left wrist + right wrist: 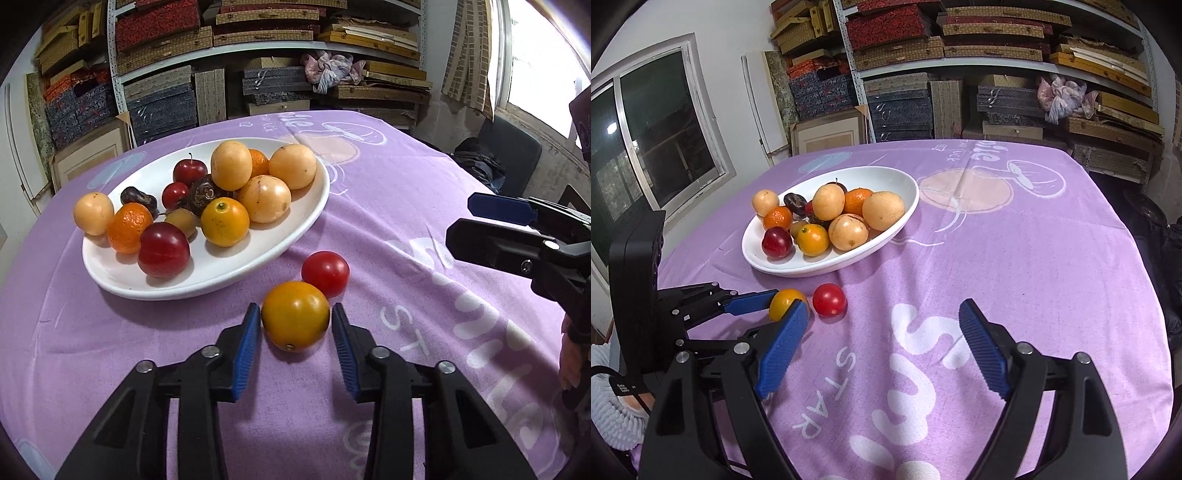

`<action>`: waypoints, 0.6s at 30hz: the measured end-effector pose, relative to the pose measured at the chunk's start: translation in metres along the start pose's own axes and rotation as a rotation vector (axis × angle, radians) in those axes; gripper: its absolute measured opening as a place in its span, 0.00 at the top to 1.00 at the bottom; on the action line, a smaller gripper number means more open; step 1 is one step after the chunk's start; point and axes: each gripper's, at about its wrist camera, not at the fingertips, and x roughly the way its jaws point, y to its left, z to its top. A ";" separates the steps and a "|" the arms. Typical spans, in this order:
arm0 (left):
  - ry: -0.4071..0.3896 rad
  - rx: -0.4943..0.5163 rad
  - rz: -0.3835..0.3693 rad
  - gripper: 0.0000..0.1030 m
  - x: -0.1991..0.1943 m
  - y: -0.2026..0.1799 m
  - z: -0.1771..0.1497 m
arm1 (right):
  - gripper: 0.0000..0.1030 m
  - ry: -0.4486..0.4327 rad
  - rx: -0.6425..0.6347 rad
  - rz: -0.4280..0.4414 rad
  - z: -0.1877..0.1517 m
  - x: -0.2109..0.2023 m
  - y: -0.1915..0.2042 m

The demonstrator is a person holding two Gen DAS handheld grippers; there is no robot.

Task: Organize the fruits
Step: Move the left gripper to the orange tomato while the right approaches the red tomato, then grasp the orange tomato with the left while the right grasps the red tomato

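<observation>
Left tongs (295, 317) narrowed around orange fruit (295, 315) on counter (406, 206), pads at its sides, contact unclear. Tomato (325, 272) touching it. Right tongs (882, 325) wide, empty.

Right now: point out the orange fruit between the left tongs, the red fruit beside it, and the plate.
orange fruit (295, 314), left wrist view, centre of its skin
red fruit (325, 272), left wrist view, its middle
plate (229, 275), left wrist view, near rim

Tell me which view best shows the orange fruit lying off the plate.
The left wrist view: the orange fruit sits whole and close between the left gripper fingers. In the right wrist view it is smaller and partly hidden behind a blue finger of the right gripper.
</observation>
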 end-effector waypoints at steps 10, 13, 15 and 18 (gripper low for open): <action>-0.025 -0.038 0.096 0.63 -0.032 0.037 -0.022 | 0.23 0.078 -0.130 -0.012 -0.004 0.034 0.038; -0.026 -0.081 0.126 0.63 -0.042 0.059 -0.032 | 0.31 0.108 -0.173 0.001 0.000 0.049 0.054; -0.018 -0.115 0.133 0.63 -0.044 0.071 -0.037 | 0.34 0.133 -0.207 -0.004 0.000 0.062 0.063; -0.015 -0.144 0.137 0.63 -0.046 0.080 -0.039 | 0.36 0.158 -0.208 -0.018 0.000 0.077 0.066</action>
